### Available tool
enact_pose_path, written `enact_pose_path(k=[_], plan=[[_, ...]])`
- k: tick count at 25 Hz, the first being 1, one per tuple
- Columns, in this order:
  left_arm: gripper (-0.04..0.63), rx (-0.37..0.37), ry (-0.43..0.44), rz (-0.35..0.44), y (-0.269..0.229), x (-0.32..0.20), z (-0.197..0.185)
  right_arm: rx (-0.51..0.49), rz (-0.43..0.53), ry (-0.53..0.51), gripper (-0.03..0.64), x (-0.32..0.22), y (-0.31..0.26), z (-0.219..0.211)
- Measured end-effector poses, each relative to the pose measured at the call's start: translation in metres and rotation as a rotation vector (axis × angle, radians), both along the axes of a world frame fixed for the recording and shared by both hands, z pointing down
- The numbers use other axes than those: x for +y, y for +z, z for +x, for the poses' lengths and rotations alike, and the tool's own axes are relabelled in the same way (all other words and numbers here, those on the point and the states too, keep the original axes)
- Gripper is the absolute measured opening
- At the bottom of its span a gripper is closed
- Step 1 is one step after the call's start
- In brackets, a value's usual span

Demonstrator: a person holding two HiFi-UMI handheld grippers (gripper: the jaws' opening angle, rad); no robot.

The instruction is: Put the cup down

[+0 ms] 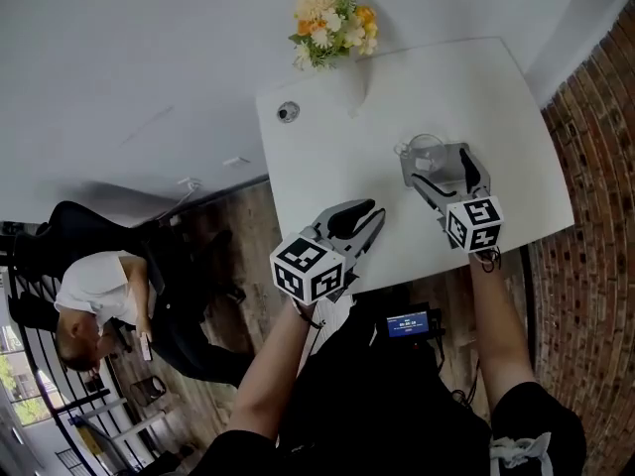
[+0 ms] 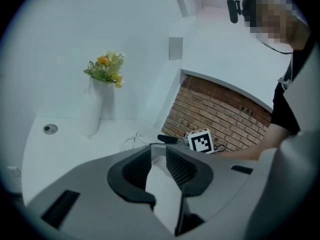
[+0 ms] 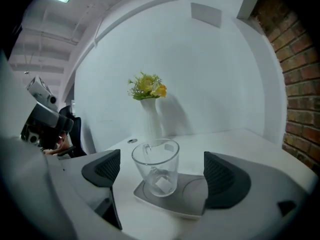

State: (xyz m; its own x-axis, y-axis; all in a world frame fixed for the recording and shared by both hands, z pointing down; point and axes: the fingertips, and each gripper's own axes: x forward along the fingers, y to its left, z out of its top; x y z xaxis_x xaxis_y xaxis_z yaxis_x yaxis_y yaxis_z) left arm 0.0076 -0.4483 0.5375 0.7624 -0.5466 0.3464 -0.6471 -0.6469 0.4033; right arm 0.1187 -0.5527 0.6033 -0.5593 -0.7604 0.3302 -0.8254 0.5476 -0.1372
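The smooth white tabletop (image 1: 496, 97) is biggest. Only the head view shows a person (image 1: 94, 296) sitting beside it. A tall white vase of flowers (image 3: 151, 119) stands at the back. The right claw (image 3: 164, 169) is wide apart around the see-through glass cup (image 3: 156, 166), not touching it. The left claw (image 2: 159, 156) is a little apart, holding nothing. Only the right gripper view shows the cup standing upright on a flat grey mat (image 3: 192, 194).
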Motion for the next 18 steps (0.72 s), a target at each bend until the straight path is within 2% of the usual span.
enact_pose_path(k=[4,9,10,13,15,18], plan=[[0.084,-0.002,0.020,-0.002,0.001,0.005,0.004,-0.022,-0.046,0.015,0.511,0.022,-0.018,0.015],[0.084,0.010,0.042,0.001,-0.002,0.020,0.009,-0.130,-0.107,-0.084,0.505,0.067,-0.048,0.006],[0.084,0.013,0.047,0.006,-0.004,0.023,0.009,-0.152,-0.108,-0.091,0.486,0.076,-0.055,0.006],[0.084,0.013,0.068,0.011,-0.006,0.034,0.010,-0.224,-0.107,-0.067,0.361,0.100,-0.074,0.010],[0.084,0.002,0.087,0.010,-0.005,0.041,0.009,-0.235,-0.095,-0.050,0.263,0.116,-0.083,0.011],[0.084,0.002,0.097,0.013,-0.006,0.049,0.006,-0.230,-0.077,-0.075,0.172,0.141,-0.094,0.003]])
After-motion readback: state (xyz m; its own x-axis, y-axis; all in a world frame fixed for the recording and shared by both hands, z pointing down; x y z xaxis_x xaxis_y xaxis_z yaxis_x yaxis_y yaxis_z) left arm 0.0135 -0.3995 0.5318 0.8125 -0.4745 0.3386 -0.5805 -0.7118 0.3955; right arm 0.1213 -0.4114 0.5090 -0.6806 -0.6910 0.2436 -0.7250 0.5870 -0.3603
